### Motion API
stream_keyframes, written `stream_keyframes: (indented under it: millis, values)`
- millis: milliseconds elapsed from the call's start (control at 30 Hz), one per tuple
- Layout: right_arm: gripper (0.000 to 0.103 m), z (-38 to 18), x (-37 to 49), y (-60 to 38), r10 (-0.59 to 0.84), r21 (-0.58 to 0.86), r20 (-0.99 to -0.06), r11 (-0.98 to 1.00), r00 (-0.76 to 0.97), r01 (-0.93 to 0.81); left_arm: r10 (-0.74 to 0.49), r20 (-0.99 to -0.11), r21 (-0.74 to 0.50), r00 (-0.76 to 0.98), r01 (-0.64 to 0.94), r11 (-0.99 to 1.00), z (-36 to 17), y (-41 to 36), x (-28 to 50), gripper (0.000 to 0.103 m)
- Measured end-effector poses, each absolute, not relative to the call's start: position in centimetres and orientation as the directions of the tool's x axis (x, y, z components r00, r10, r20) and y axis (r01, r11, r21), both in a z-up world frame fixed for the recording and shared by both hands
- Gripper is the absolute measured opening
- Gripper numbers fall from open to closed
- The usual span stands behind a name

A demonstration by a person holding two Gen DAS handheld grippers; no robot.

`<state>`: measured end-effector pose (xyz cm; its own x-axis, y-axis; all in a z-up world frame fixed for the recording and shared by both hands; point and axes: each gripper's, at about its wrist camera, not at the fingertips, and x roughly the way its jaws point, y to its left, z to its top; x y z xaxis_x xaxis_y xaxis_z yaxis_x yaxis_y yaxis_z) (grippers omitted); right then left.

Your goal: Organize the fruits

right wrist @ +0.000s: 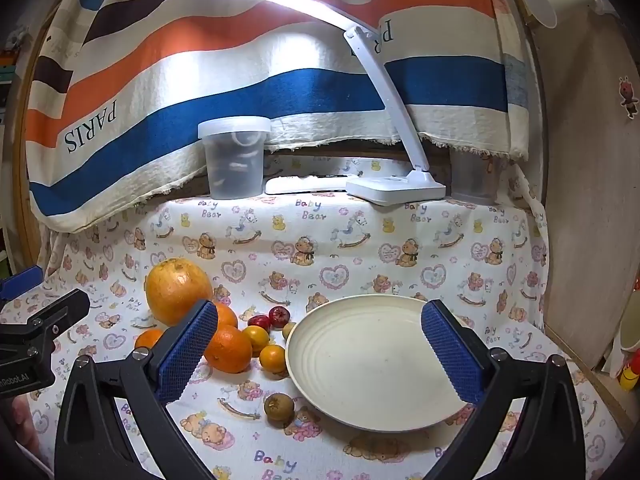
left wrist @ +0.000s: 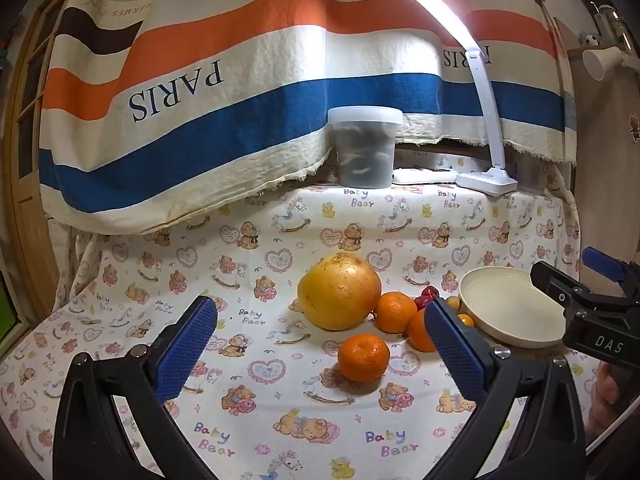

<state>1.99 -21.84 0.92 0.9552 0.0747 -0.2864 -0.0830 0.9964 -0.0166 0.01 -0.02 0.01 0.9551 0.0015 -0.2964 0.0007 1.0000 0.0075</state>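
Right wrist view: our right gripper point(right wrist: 320, 348) and left gripper point(left wrist: 320, 344) both stand wide apart, empty. Fruits lie just left of the plate point(right wrist: 360, 360); we centre one tangerine point(left wrist: 363, 358) between pads before closing

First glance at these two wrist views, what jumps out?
The big yellow-orange pomelo at mid-table, oranges and small fruits clustered to its right. Right of them, an empty cream plate. Behind, a lit white lamp arches over, before a striped PARIS cloth; both grippers hover open, holding nothing.
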Motion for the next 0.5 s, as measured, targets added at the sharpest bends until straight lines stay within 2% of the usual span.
stream_keyframes:
  millis: [500]
  values:
    - [0.103, 0.91, 1.98, -21.86, 0.078, -0.007, -0.286, 0.997, 0.955, -0.083, 0.000, -0.296, 0.005, 0.955, 0.001, 1.000, -0.01, 0.07, 0.08, 0.103]
